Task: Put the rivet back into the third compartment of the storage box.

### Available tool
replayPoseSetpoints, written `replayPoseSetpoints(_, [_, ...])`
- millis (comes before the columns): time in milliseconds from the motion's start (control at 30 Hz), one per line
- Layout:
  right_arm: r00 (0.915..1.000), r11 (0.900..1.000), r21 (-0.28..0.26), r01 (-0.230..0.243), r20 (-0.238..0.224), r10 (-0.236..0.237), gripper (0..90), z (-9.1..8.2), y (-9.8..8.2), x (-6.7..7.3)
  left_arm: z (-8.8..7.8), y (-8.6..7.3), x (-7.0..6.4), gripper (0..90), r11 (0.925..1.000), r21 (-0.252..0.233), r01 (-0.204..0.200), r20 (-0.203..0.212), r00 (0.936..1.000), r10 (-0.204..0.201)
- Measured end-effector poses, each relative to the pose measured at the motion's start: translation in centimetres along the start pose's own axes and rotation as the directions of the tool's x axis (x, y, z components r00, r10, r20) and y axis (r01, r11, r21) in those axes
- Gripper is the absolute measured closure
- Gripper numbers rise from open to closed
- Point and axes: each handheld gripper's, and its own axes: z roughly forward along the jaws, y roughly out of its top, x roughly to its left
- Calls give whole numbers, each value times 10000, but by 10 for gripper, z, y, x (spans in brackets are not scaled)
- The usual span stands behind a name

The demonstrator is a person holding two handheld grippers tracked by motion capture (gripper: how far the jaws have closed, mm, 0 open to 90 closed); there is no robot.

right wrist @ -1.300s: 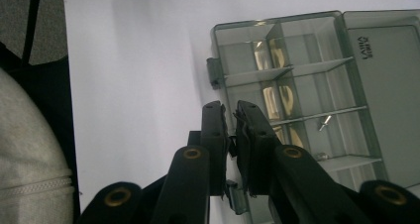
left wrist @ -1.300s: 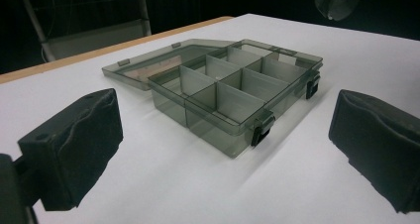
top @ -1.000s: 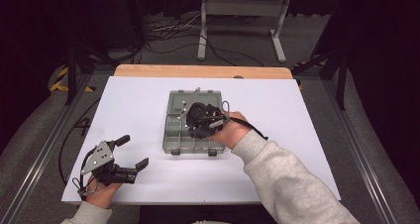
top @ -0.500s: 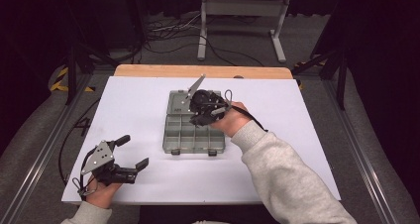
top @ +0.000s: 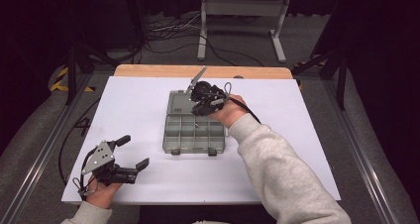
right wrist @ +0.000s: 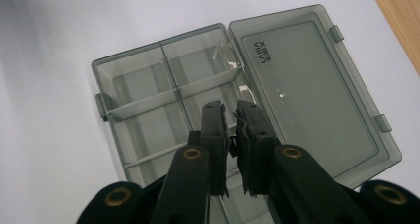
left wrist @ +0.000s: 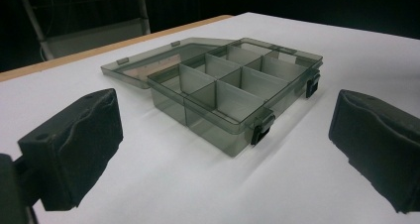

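While the left tool (top: 130, 156) rests wide open on the white table (top: 307, 149) nearer than the smoky grey plastic compartment box (top: 193, 133), the right tool (top: 199, 99) hangs over the box's far side, jaws almost shut, gripping nothing. Its own view shows the flat, open lid (right wrist: 317, 85) with embossed lettering. Beyond the table's wooden edge (top: 148, 71), cables (top: 168, 30) cross a dark floor.
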Motion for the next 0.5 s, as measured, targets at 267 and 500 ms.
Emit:
replayPoseSetpoints(267, [9991,9992,127,-384,193,381,827,21,-6,-13,0,0,0,8,10000,-4,62,28,10000,-62])
replayPoseSetpoints(500, [9973,9972,249,-705,214,699,827,37,-17,-19,-1,0,0,7,10000,9,39,24,10000,-39])
